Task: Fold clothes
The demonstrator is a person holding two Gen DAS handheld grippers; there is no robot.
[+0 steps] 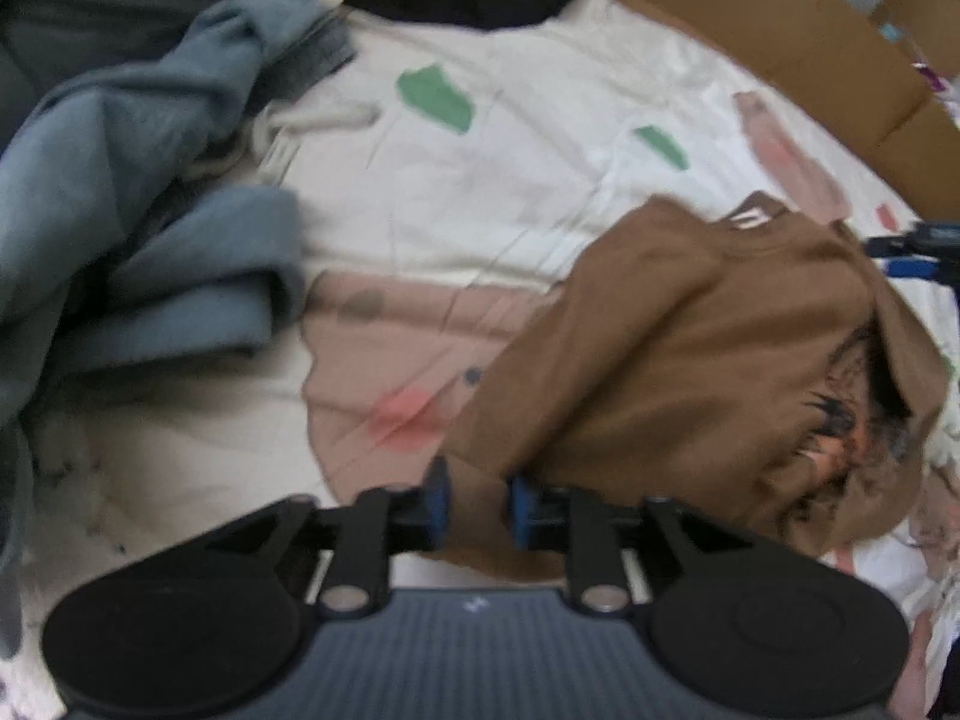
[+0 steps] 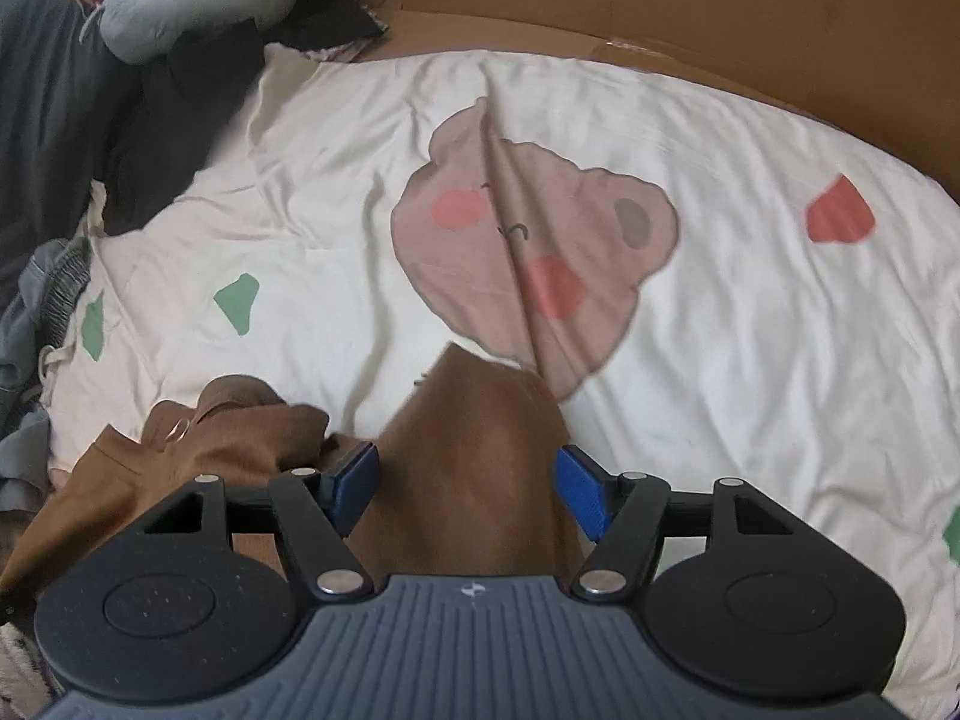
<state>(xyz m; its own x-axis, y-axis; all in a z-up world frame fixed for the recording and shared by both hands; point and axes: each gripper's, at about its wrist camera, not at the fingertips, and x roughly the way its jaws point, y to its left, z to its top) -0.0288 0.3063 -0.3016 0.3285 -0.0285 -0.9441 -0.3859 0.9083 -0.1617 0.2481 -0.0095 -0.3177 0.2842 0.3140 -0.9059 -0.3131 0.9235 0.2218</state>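
Brown T-shirt (image 1: 690, 348) lies bunched on the bear-print sheet (image 2: 750, 312). Left gripper (image 1: 474, 507) looks pinched on its near edge; right gripper (image 2: 468, 489) gapes wide, cloth between its jaws.

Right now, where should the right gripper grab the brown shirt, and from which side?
Judging by its pose, grip the raised fold of the brown shirt already lying between the open blue fingers of the right gripper. Come from the near side, along the ridge: it stands proud of the sheet, so closing pinches cloth only.
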